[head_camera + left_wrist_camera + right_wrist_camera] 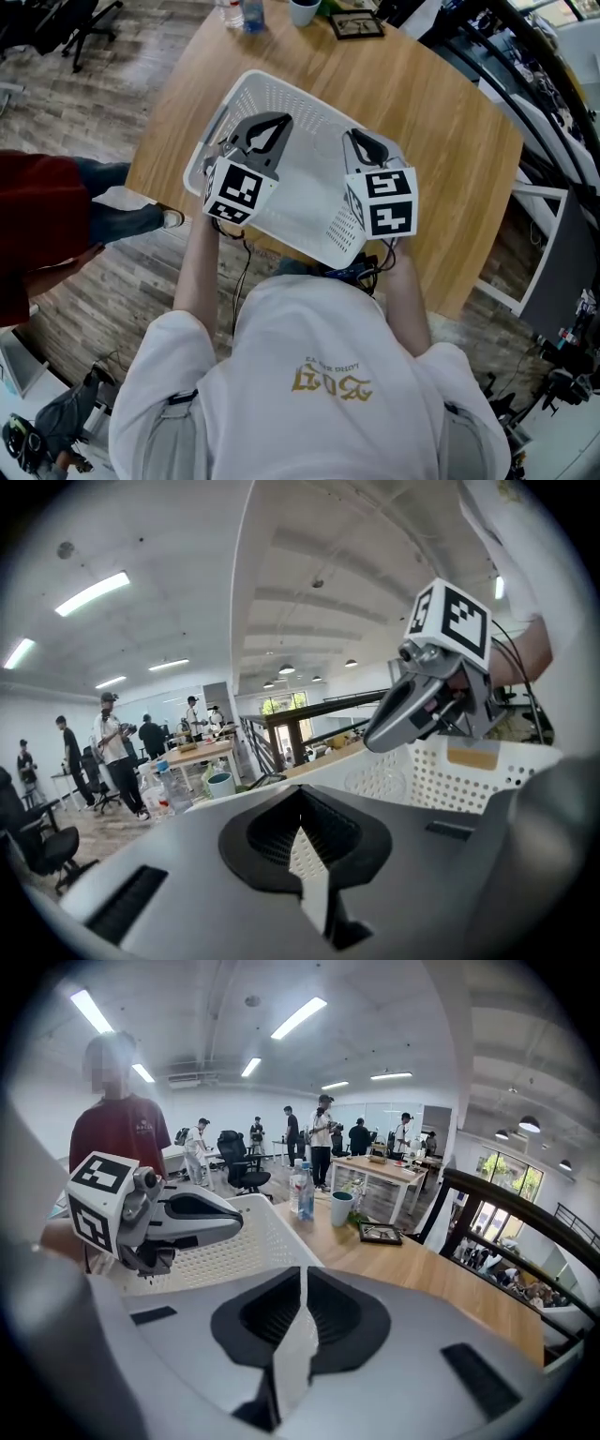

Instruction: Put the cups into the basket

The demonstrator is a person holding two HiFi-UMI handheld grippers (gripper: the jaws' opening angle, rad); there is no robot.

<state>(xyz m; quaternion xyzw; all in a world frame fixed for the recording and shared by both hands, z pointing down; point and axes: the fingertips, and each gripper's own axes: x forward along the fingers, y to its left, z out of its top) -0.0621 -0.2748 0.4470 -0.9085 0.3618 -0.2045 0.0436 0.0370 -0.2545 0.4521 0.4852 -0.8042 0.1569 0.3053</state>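
Cups: one teal cup (341, 1208) stands at the far edge of the wooden surface (441, 141), well apart from the white perforated plastic basket (300, 202). Your left gripper (270, 127) and right gripper (361, 142) have fingers clenched, empty; arriving so could topple it.

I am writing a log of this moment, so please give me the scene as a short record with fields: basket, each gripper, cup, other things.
basket: white perforated basket at the near edge of the wooden table; no cup visible inside in the head view
left gripper: shut on the basket wall
right gripper: shut on the basket wall
cup: upright at the table's far edge, outside the basket
other things: bottle and framed picture beside the cup
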